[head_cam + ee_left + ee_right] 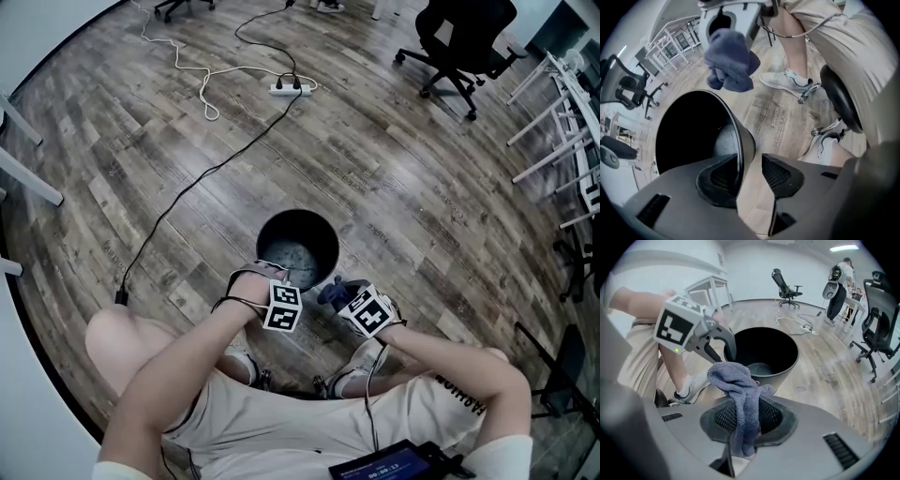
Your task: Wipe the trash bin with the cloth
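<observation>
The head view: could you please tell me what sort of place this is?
Probably an office or lab workspace: a black rolling office chair, white desk frames, and a power strip with cables on the wood-look floor.

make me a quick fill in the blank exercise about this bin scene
1. The right gripper is shut on a blue ____.
2. The left gripper is open, its jaws astride the rim of the ____.
3. The floor is made of ____ planks.
Missing words: cloth; bin; wooden.
</observation>
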Demonstrator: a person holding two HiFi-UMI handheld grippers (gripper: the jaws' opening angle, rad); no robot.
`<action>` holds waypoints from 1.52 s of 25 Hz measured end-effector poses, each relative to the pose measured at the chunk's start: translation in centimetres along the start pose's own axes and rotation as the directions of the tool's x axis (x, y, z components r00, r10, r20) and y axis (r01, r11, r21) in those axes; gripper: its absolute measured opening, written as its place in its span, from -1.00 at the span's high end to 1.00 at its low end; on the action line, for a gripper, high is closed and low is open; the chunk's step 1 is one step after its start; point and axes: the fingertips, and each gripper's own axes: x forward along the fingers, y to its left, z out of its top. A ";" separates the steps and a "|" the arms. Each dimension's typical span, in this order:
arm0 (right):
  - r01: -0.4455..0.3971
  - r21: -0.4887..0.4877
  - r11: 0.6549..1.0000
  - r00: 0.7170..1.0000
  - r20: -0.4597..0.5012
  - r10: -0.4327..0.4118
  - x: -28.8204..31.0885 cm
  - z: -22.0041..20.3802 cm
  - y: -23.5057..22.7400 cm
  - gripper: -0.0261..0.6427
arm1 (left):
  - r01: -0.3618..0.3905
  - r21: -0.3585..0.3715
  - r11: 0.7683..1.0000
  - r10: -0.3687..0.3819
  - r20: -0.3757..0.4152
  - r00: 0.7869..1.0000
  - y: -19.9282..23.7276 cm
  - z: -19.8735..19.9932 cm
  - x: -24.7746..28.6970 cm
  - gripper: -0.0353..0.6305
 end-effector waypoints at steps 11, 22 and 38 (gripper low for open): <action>0.038 -0.117 0.992 0.999 -0.018 -0.041 3.6 0.9 -0.3 0.72 | -0.068 0.066 0.996 0.070 -0.040 0.997 0.6 0.3 0.4 0.71; 0.080 -0.084 0.993 0.994 -0.068 -0.086 13.4 -4.8 -2.8 0.72 | -0.065 0.052 0.997 0.064 0.009 0.998 0.6 2.5 0.5 0.77; 0.068 -0.150 0.986 0.982 -0.167 -0.093 22.9 -9.5 -5.2 0.72 | -0.079 -0.005 0.997 0.080 0.061 0.995 1.2 3.5 0.5 0.77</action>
